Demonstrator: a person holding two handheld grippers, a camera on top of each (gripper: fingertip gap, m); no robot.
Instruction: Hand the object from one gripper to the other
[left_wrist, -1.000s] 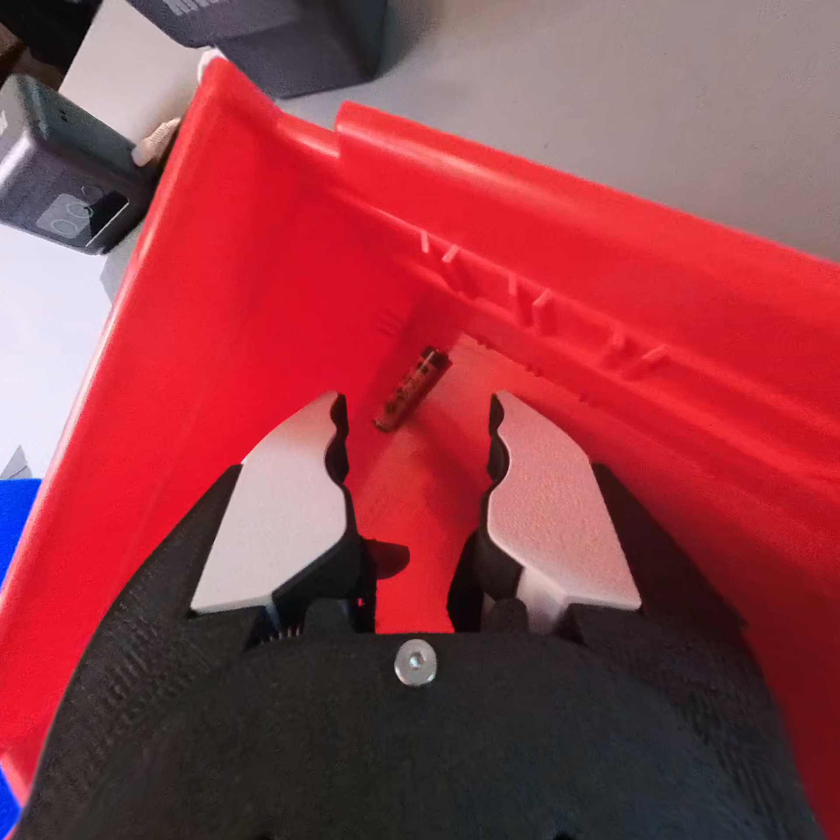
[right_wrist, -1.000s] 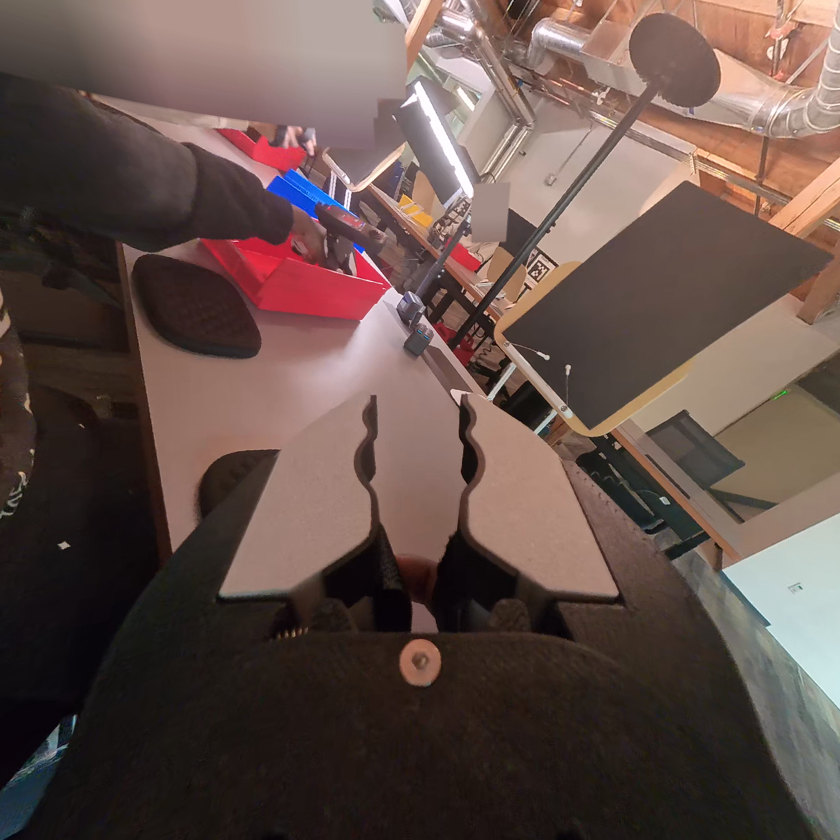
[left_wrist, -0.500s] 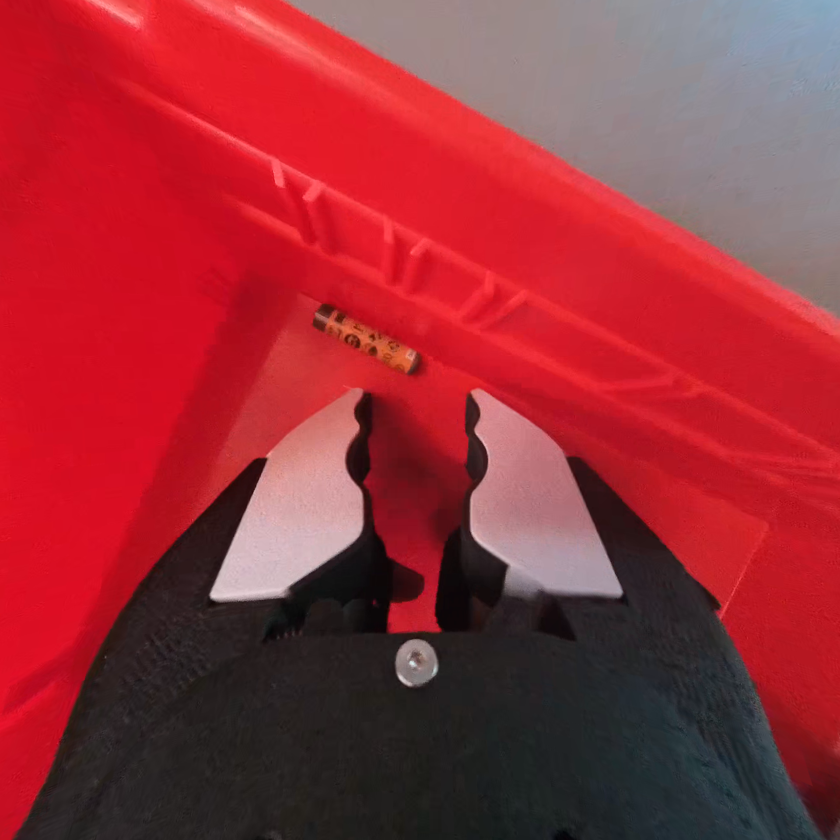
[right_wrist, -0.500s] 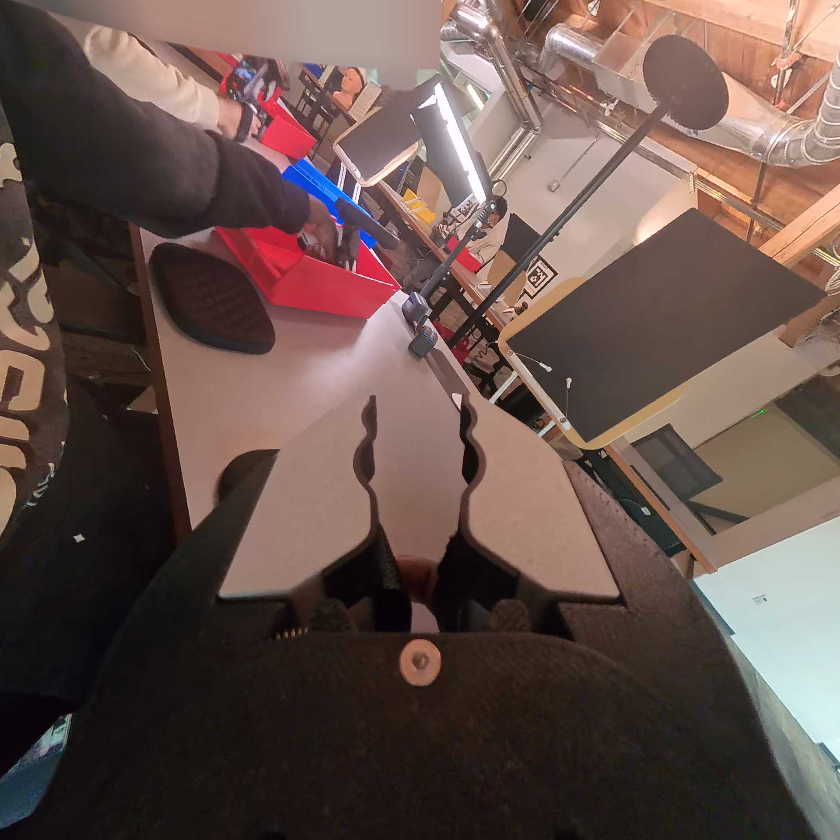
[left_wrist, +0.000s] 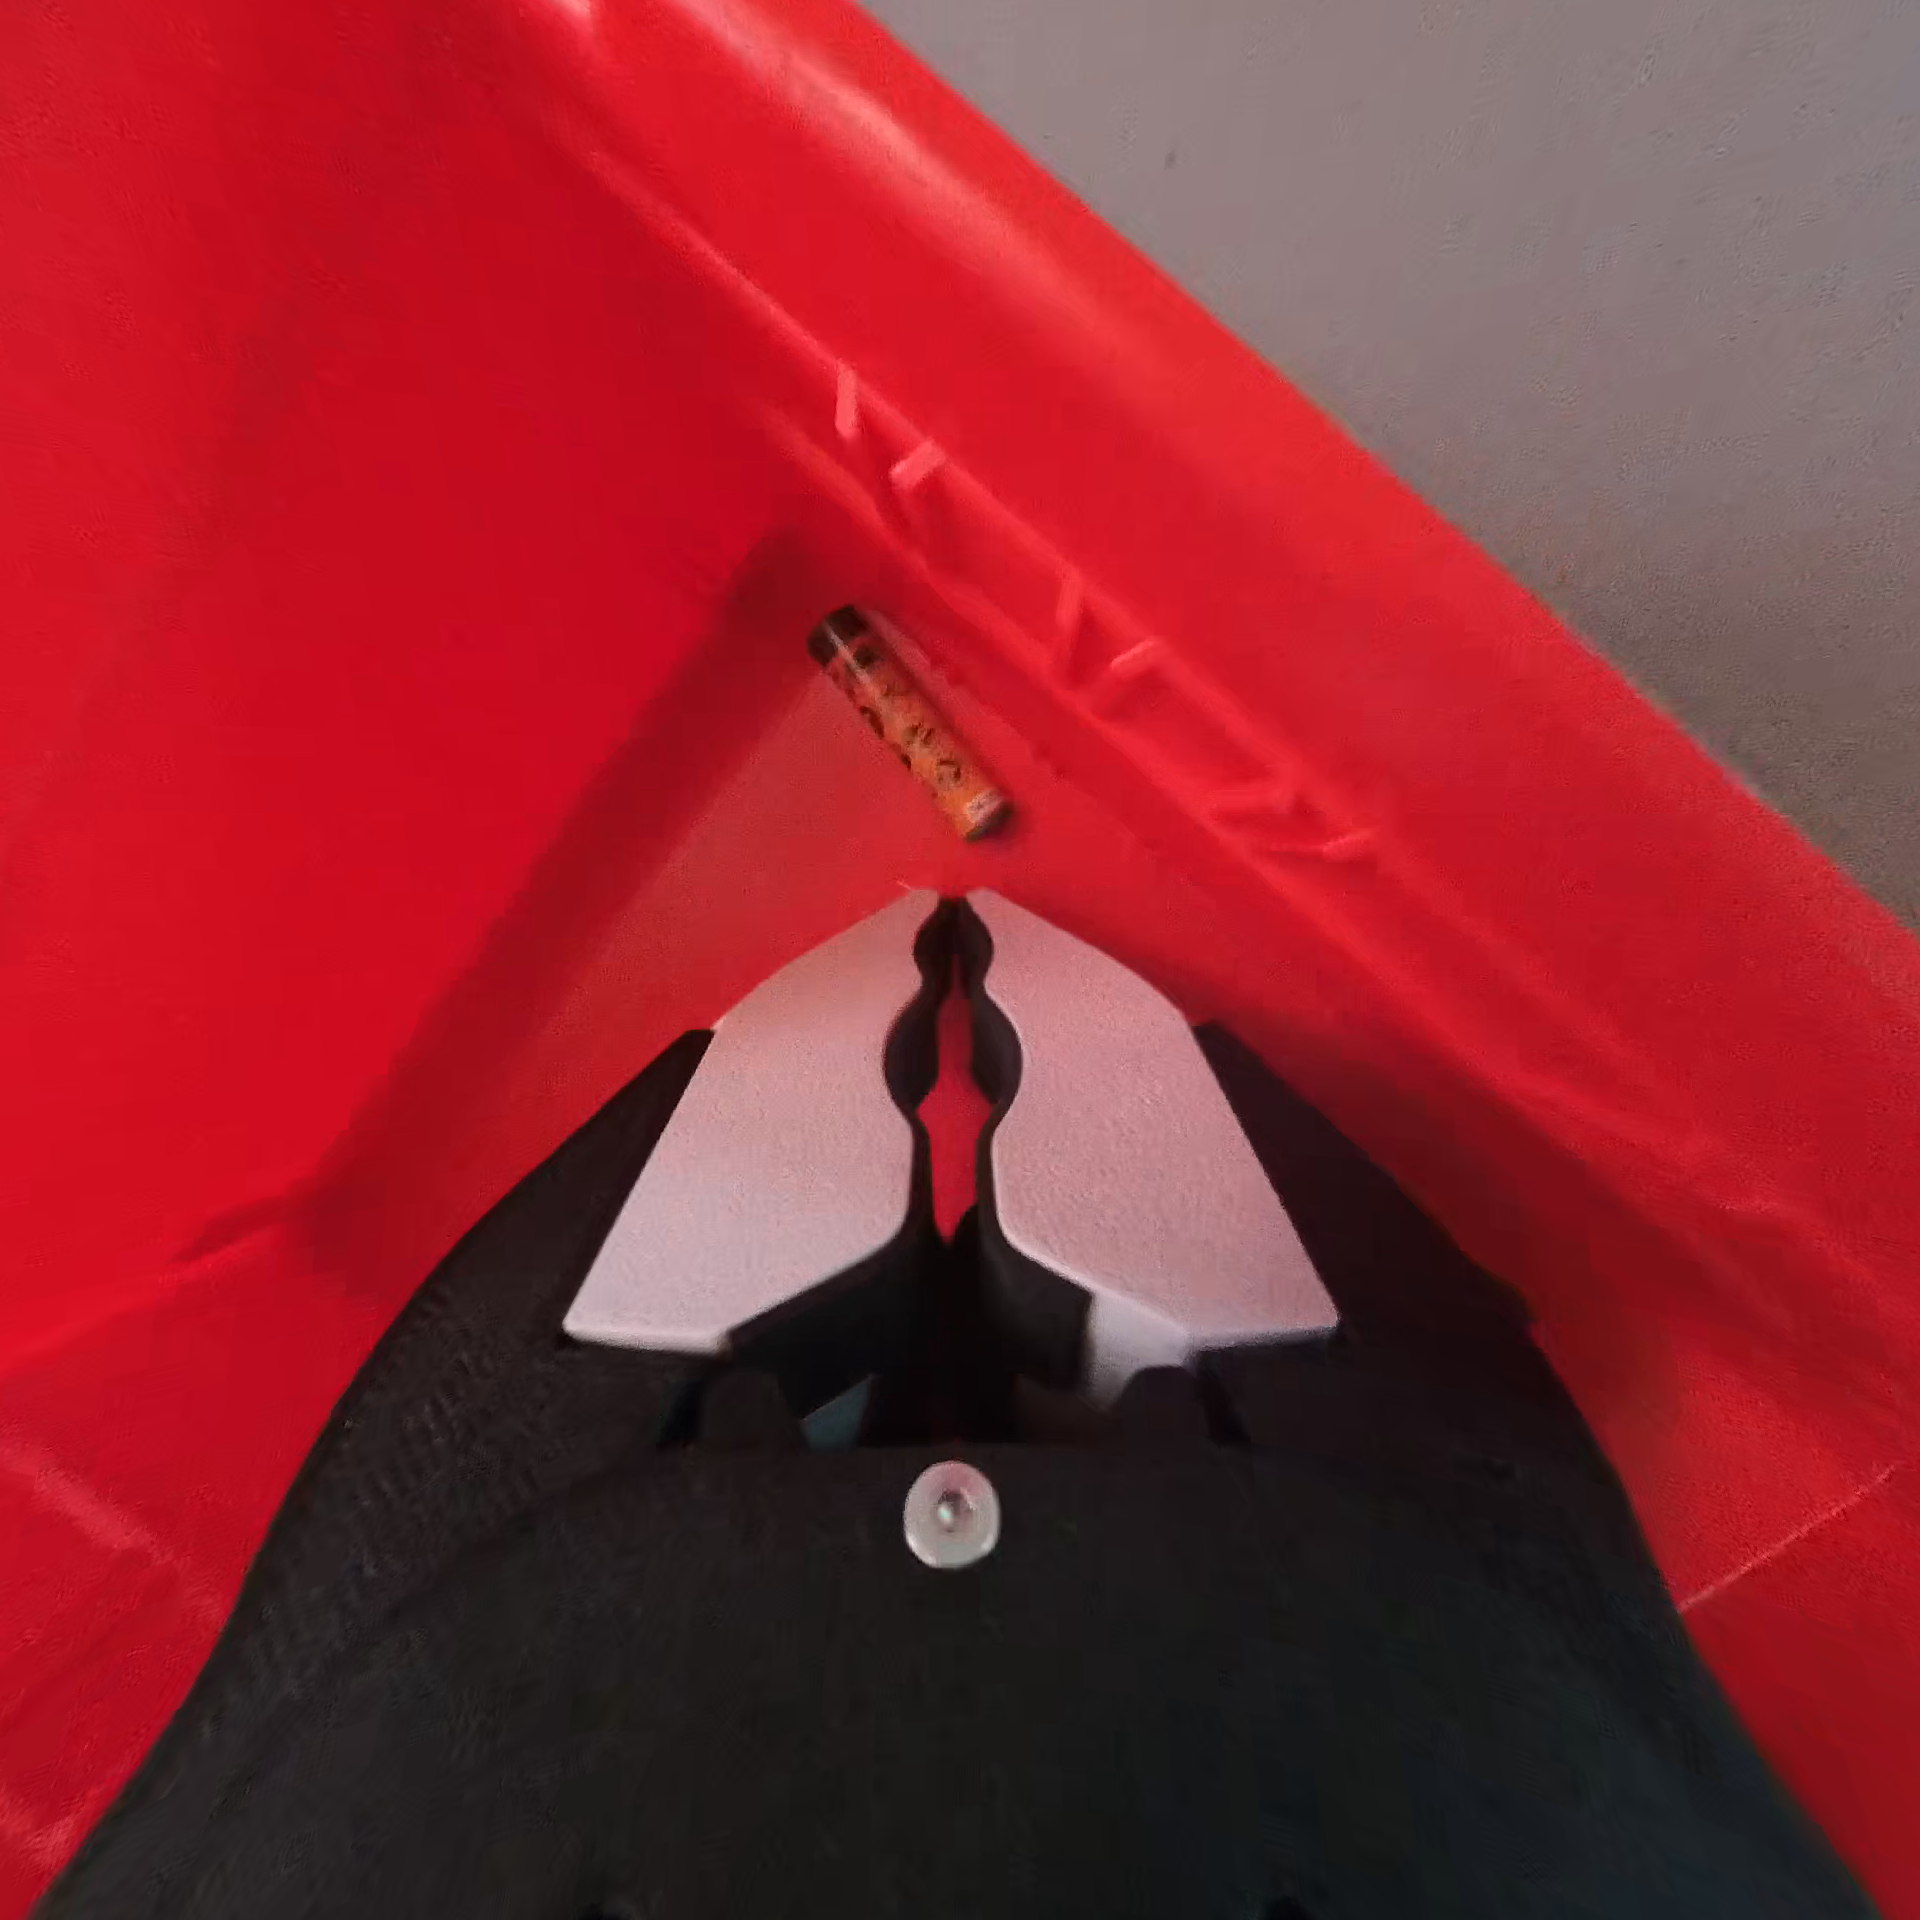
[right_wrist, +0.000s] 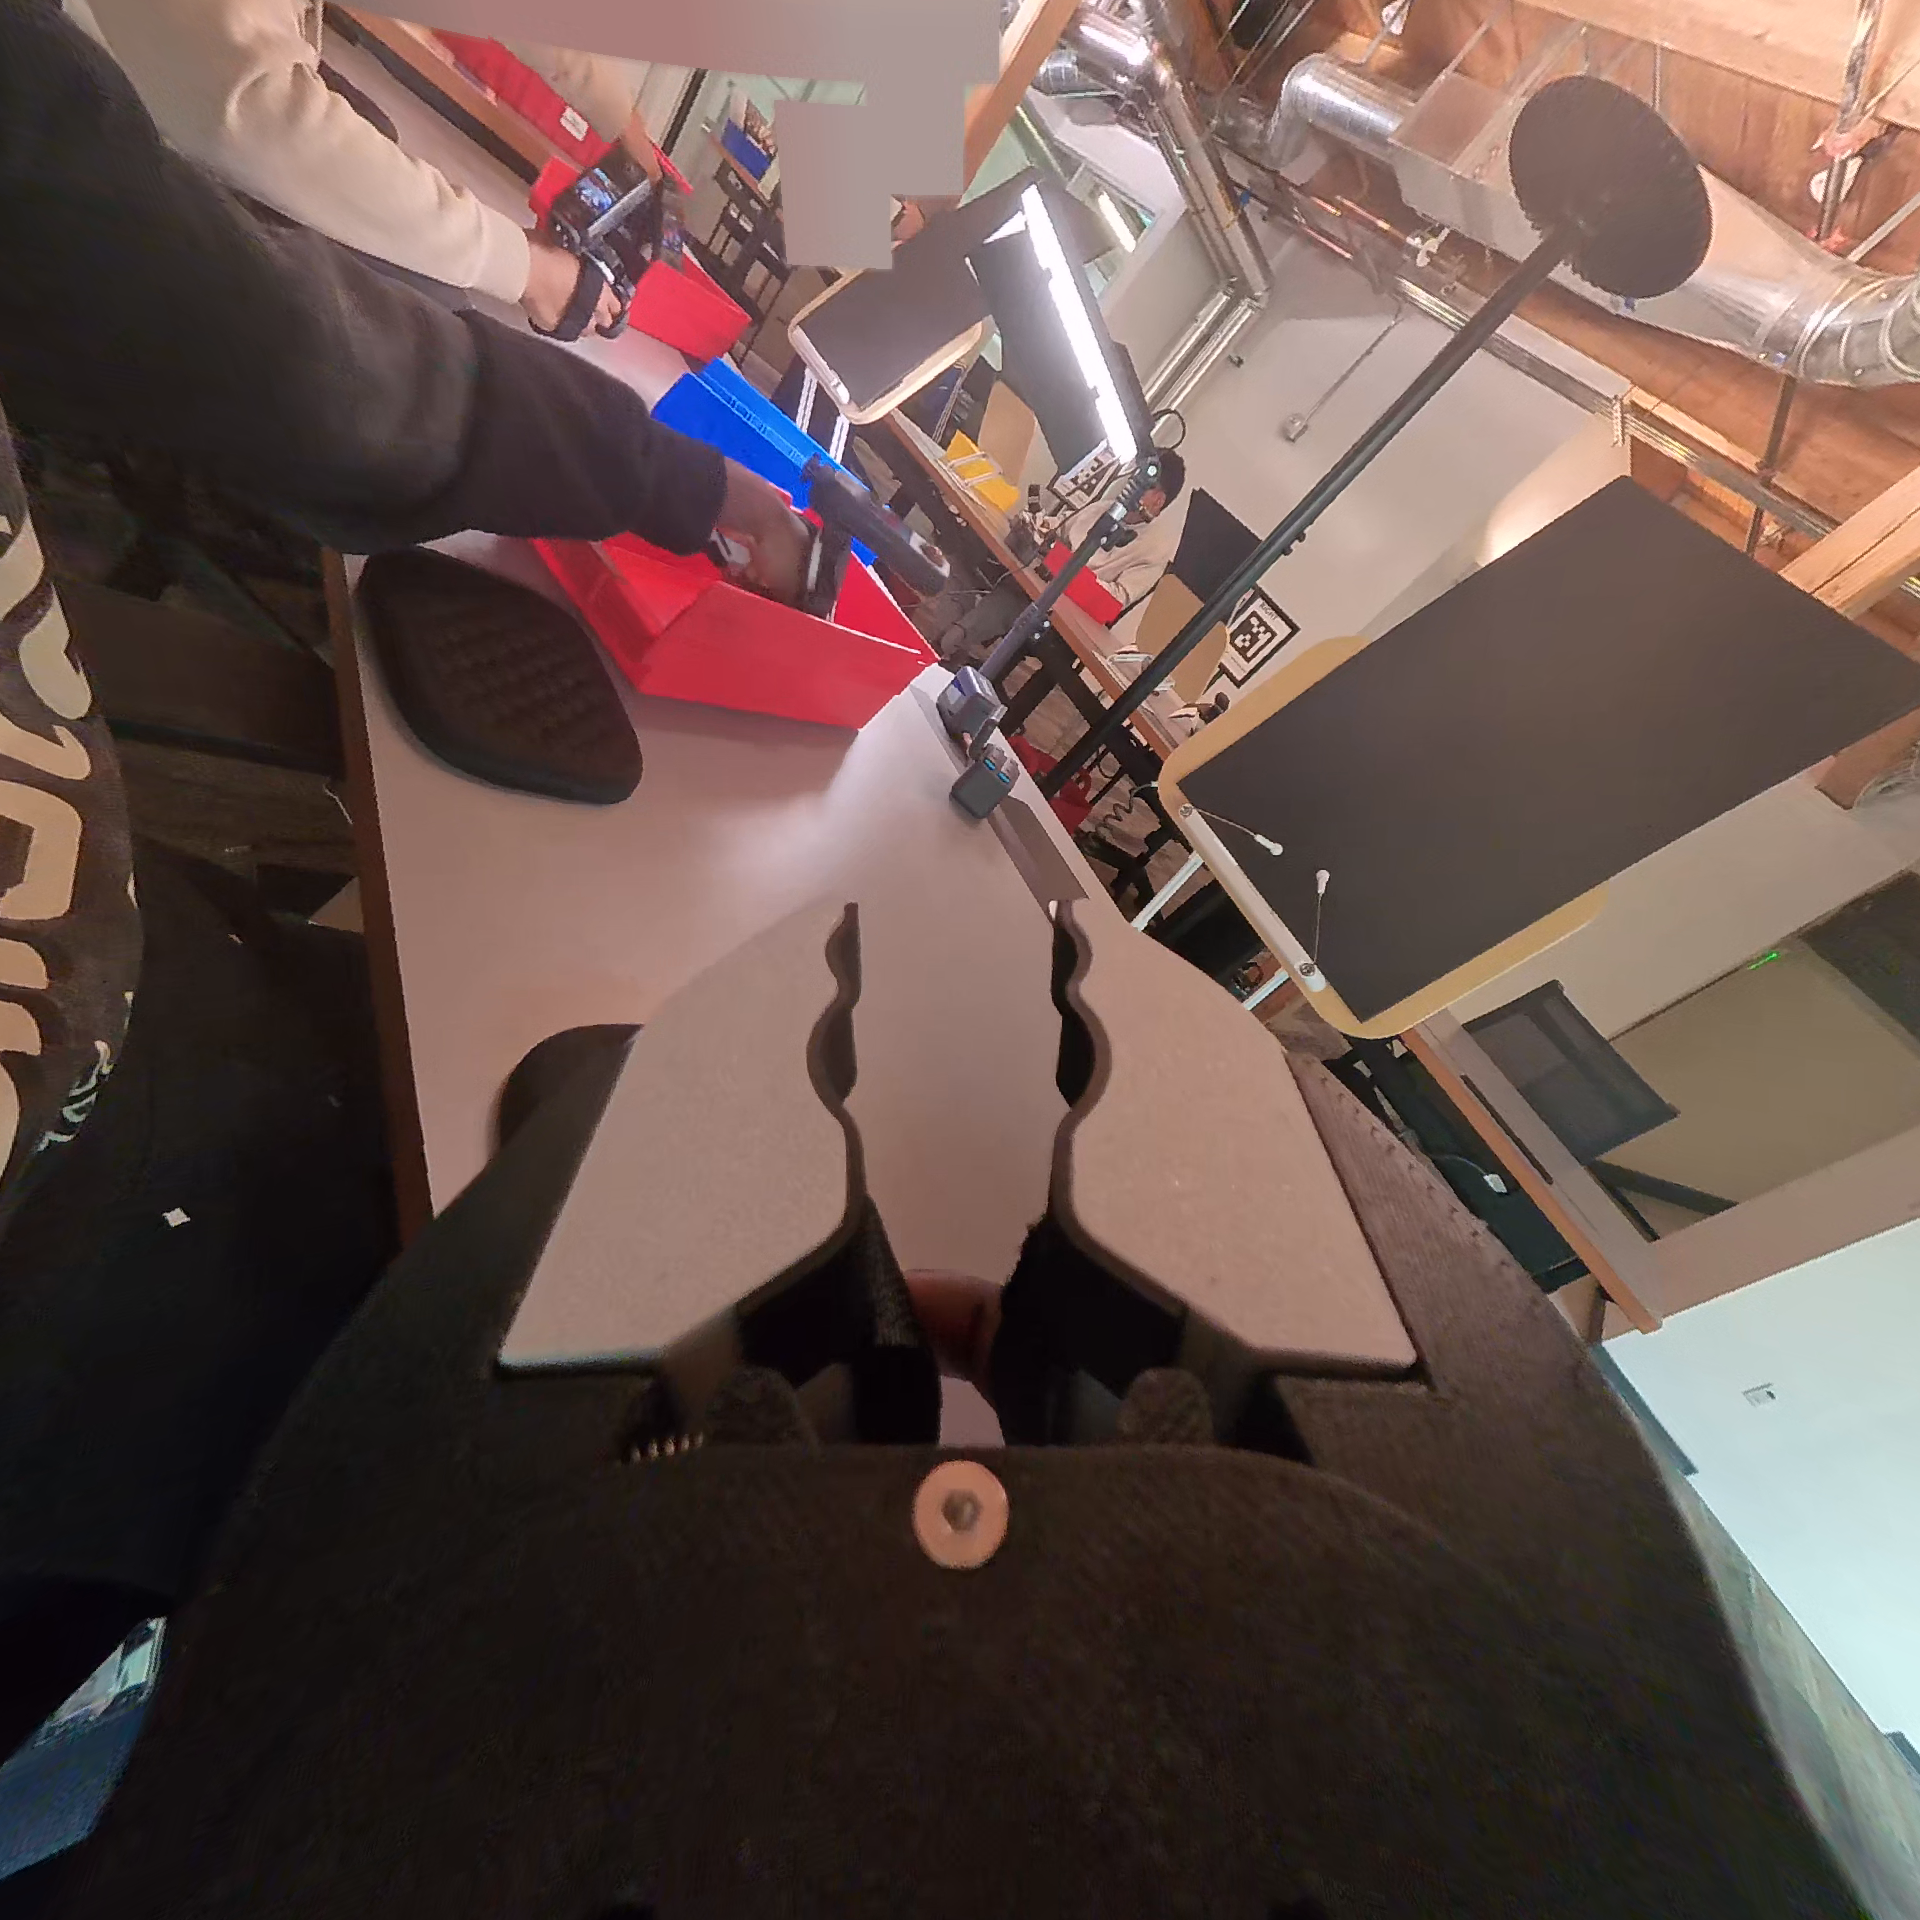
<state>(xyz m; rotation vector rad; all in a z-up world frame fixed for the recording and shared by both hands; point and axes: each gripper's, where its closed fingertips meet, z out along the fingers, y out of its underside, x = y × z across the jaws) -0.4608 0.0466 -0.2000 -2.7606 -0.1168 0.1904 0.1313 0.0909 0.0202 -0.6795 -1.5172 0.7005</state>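
Note:
A small orange and black battery (left_wrist: 909, 724) lies on the floor of the red bin (left_wrist: 416, 520), in the corner against the ribbed wall. My left gripper (left_wrist: 954, 906) is inside the bin, shut and empty, its tips just short of the battery's near end. My right gripper (right_wrist: 954, 914) is open and empty, held above the grey table (right_wrist: 675, 883). In the right wrist view the left gripper (right_wrist: 821, 561) shows far off, held by a hand in a dark sleeve and dipped into the red bin (right_wrist: 769, 649).
A black mesh pad (right_wrist: 499, 675) lies on the table left of the red bin. A blue bin (right_wrist: 727, 416) stands behind it. Small grey devices (right_wrist: 977, 774) and a light stand sit at the table's far edge. A second person works at another table. The gap from one gripper's tips to the other's is roughly 65 centimetres.
My left gripper has closed from open to shut without taking the battery, and has turned within the bin. The battery now points away from the tips. The right gripper has hardly moved.

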